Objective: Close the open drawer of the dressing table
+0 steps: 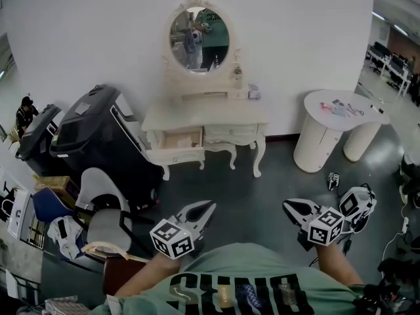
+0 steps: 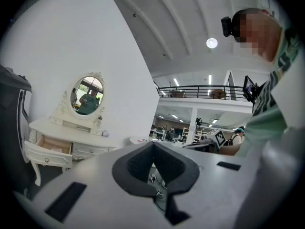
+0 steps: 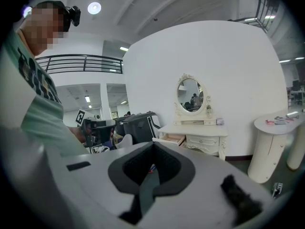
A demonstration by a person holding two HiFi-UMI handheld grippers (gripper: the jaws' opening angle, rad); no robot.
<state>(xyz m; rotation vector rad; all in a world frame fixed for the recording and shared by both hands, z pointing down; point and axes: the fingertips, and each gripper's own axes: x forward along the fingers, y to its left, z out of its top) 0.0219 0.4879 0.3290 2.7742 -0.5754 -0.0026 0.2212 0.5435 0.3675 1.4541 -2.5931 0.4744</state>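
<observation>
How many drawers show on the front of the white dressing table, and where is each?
2. The open drawer is at the dressing table's left in the head view, pulled out; the closed drawer sits to its right. Smaller ones under the mirror may be hidden.

The carved cream-white wooden dressing table (image 1: 197,118) carries an oval mirror (image 1: 199,38) in a matching cream scrolled frame. Its open drawer (image 1: 178,138) shows pale tan wood inside, behind a cream front. The wall (image 1: 308,38) is plain white and the floor (image 1: 256,189) a dark, glossy grey. The bulky black machine (image 1: 98,133) has thin white edging, and the round pedestal table (image 1: 318,104) is white. The left gripper (image 1: 209,206) and the right gripper (image 1: 289,206) are light grey with black jaw linings. Their marker cubes (image 1: 172,237) bear black-and-white square patterns. The person's shirt (image 1: 249,274) is mint green with black lettering.
</observation>
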